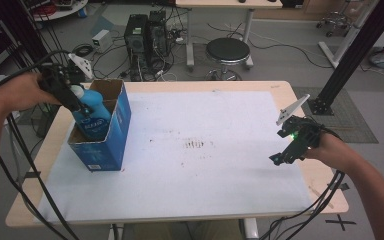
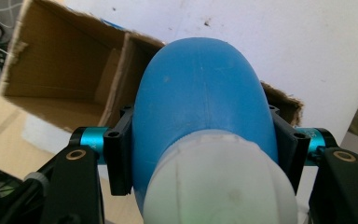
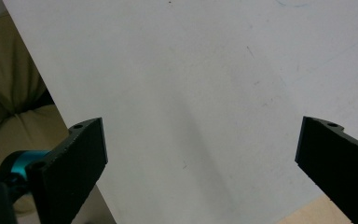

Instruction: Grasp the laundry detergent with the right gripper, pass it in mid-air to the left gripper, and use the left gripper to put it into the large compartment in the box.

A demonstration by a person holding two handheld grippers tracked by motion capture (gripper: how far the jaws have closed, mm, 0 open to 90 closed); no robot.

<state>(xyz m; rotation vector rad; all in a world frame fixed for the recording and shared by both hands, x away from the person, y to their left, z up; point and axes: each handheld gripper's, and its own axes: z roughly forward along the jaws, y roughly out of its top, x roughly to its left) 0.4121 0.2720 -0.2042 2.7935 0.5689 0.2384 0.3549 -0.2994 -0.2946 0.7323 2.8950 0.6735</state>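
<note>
- High view: the left gripper (image 1: 69,95) has its jaws clamped on a blue bottle (image 1: 91,114), which hangs partly inside the near compartment of an open cardboard box (image 1: 117,131) at the table's (image 1: 280,92) left edge. The bottle's long axis leans, white cap up toward the hand, base down in the box. The right gripper (image 1: 286,152) is well apart, low over the white sheet (image 1: 205,150) near the right edge, so the left hand is plainly the one for this job.
- Left gripper view: the jaws press both sides of the bottle (image 2: 200,93) just below its white cap (image 2: 219,182). The box (image 2: 60,79) lies straight ahead, under the base; judging from this, the coming move is straight down along the bottle's axis.
- Right gripper view: the jaws stand wide apart with nothing between them, above the bare sheet (image 3: 191,84).
</note>
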